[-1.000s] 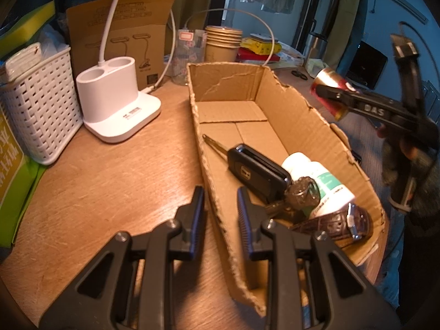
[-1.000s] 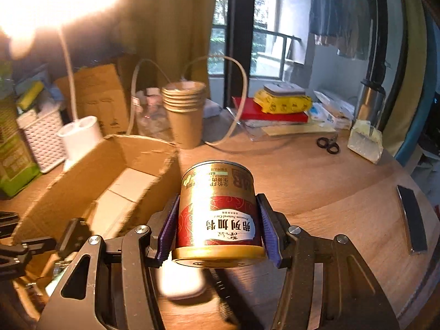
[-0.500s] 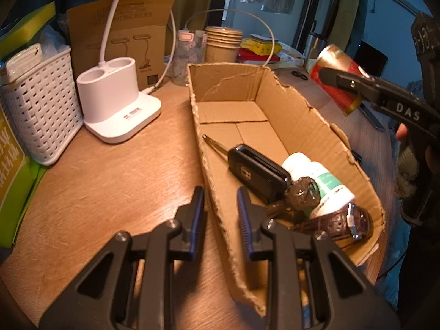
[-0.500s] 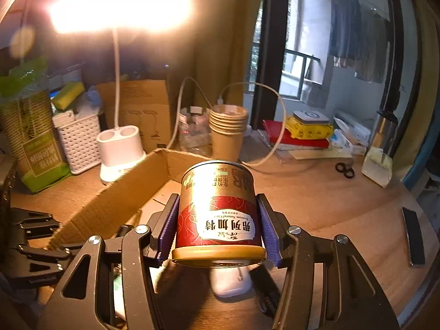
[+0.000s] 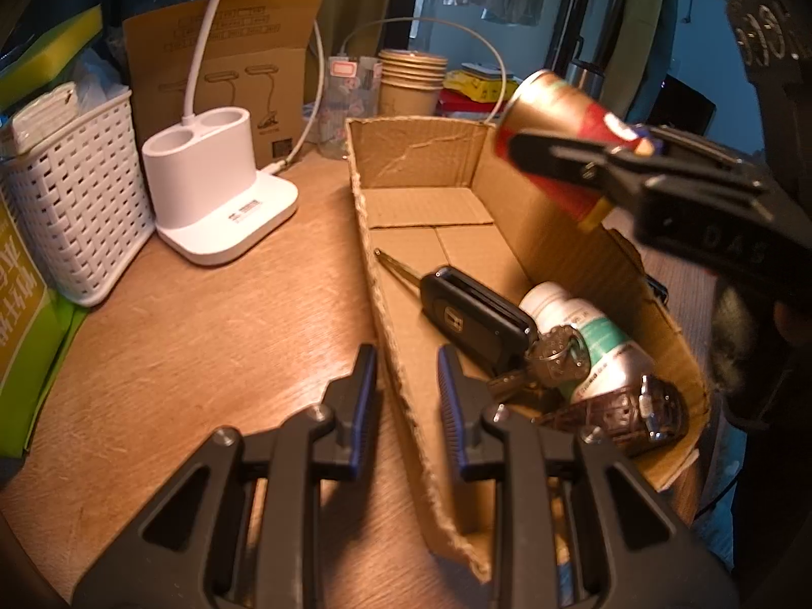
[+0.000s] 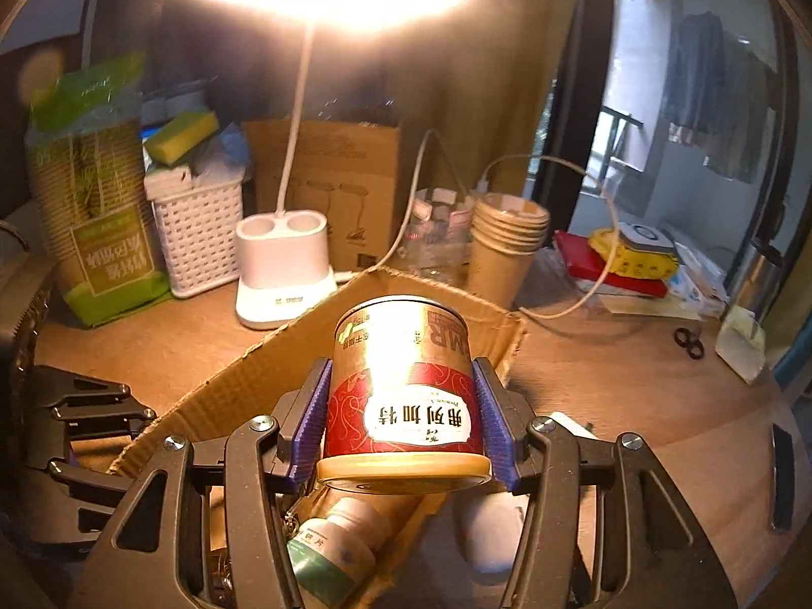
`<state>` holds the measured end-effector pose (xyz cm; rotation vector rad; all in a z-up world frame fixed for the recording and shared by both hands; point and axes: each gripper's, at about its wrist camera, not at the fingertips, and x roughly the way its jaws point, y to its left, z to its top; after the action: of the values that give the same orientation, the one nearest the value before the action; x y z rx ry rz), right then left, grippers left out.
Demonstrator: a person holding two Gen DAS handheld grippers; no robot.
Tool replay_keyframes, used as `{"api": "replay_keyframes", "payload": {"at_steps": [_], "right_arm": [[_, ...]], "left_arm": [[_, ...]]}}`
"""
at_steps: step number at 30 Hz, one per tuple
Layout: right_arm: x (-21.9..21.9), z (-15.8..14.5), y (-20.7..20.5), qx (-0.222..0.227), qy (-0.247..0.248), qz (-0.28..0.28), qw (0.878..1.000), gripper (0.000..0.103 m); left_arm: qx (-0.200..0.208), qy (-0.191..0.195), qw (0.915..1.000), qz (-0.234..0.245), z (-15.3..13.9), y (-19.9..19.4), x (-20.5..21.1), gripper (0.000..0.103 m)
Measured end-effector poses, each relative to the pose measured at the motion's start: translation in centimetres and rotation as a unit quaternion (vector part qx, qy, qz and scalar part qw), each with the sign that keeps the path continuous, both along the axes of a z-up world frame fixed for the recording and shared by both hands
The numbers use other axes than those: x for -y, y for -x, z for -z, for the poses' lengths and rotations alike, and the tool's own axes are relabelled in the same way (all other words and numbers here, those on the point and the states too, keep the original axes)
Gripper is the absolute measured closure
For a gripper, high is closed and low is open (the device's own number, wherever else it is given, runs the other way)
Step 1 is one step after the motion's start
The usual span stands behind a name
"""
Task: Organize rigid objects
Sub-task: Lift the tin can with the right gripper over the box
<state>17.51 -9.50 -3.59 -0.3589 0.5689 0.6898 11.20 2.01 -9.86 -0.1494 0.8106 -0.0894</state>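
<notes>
Looking along both grippers, we see a round wooden worktop (image 5: 167,335) under warm lamp light. Our right gripper (image 6: 406,421) has its blue-padded fingers (image 6: 312,418) clamped on the sides of a red-and-gold tin can (image 6: 403,385), held tilted in the air above the right wall of an open cardboard box (image 5: 548,248). Our left gripper (image 5: 406,396) sits at the near left edge of that box, its fingers (image 5: 363,396) drawn close together, one on either side of the box's torn left wall; whether they press on it we cannot tell. Inside the box, at the near end, lie a black flip car key (image 5: 477,317), a white pill bottle with a green label (image 5: 588,342) and a dark wristwatch (image 5: 629,413), bunched and touching. To the far left stand a white lamp base (image 5: 218,198) and a white woven basket (image 5: 76,203). A stack of paper cups (image 5: 411,81) stands beyond the box.
</notes>
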Motion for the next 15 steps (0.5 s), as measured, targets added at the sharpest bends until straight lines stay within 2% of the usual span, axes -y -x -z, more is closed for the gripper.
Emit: {"api": "replay_keyframes", "payload": {"at_steps": [15], "right_arm": [[-2.9,3.2,-1.4,-0.033,0.060,-0.029,0.997,0.046]], "left_arm": [[0.000,0.000,1.0000,0.000,0.0,0.0,0.0,0.077]]}}
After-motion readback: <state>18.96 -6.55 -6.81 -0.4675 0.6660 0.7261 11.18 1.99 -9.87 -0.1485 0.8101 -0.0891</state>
